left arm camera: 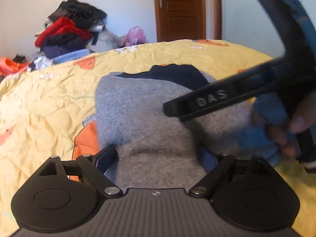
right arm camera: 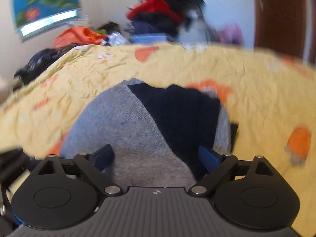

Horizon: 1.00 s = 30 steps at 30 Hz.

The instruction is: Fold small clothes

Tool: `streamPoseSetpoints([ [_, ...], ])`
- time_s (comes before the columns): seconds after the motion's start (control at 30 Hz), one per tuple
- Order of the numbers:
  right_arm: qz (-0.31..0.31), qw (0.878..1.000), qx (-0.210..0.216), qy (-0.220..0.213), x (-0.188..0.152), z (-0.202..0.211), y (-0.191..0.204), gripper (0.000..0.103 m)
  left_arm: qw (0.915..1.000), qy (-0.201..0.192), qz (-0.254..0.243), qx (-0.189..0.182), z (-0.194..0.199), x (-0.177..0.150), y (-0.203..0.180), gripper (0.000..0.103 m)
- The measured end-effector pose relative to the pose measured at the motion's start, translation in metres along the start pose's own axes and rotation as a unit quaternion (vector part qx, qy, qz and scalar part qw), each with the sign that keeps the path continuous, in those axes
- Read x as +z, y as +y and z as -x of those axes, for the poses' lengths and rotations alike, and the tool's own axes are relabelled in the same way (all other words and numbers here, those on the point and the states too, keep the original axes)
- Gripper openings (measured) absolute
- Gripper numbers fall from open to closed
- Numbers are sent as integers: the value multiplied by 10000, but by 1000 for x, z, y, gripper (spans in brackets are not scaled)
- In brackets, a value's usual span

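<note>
Your left tongs (left arm camera: 157,159) stand wide apart with nothing gripped; the grey knitted garment with a dark navy panel (left arm camera: 138,114) lies under and between the blue pads (left arm camera: 104,159), but they do not press on it. Your right tongs (right arm camera: 156,156) are spread just as wide, straddling the same garment (right arm camera: 122,130), and hold nothing either. In the left wrist view, your right tool crosses from the right as a black bar with raised letters (left arm camera: 213,98) above the grey knit, your hand (left arm camera: 284,130) around its blue-wrapped grip. The garment lies flat on the bed, on a wrinkled yellow bedspread with orange cartoon prints (left arm camera: 49,102), its navy panel (right arm camera: 177,114) towards the far side. Beyond the bed's far edge sits a heap of red, black and dark blue clothes (left arm camera: 69,31) against the pale wall, with a pink plastic bag (left arm camera: 136,35) beside it. A brown wooden door (left arm camera: 179,9) stands further right. The right wrist view is blurred.
</note>
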State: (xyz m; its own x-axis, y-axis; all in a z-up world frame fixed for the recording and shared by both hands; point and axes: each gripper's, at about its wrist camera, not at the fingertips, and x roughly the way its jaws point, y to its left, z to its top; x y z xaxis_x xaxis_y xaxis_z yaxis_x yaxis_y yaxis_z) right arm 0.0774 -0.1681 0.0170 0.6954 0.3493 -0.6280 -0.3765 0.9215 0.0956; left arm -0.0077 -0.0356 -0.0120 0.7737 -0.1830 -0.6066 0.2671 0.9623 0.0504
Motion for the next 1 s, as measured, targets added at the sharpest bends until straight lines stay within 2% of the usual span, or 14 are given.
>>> streamPoseSetpoints([
  [0.1,-453,9989,-87,74,3,26,-3,91,9995,-10,301,102,21,2,4,90],
  [0.13,-562,9984,-75,4,-3,38,-3,93,9990,22,415,158,29,0,5,90],
  [0.17,-612,9981,-78,-87,-13,49,-2,98,9983,94,529,233,34,-3,4,90],
  [0.23,-601,9976,-248,-233,-38,69,4,102,9964,247,753,303,43,-12,2,90],
  [0.33,-507,9963,-674,-184,-74,81,9,102,9952,319,827,422,53,-31,-4,91],
  [0.43,-819,9945,-656,22,-97,87,6,103,9954,282,757,525,62,-40,-6,92],
  [0.5,-631,9950,-771,-78,-107,95,13,103,9943,328,879,513,66,-42,-2,92],
  [0.6,-461,9953,-847,-24,-115,99,22,103,9916,503,961,698,62,-51,-2,92],
  [0.67,-283,9950,-962,23,-119,100,30,103,9920,385,880,822,65,-61,-2,101],
  [0.73,-105,9944,-1051,10,-124,101,36,103,9920,358,991,701,63,-61,4,103],
  [1.0,-136,9945,-1040,9,-122,99,31,103,9922,360,974,688,60,-60,8,103],
])
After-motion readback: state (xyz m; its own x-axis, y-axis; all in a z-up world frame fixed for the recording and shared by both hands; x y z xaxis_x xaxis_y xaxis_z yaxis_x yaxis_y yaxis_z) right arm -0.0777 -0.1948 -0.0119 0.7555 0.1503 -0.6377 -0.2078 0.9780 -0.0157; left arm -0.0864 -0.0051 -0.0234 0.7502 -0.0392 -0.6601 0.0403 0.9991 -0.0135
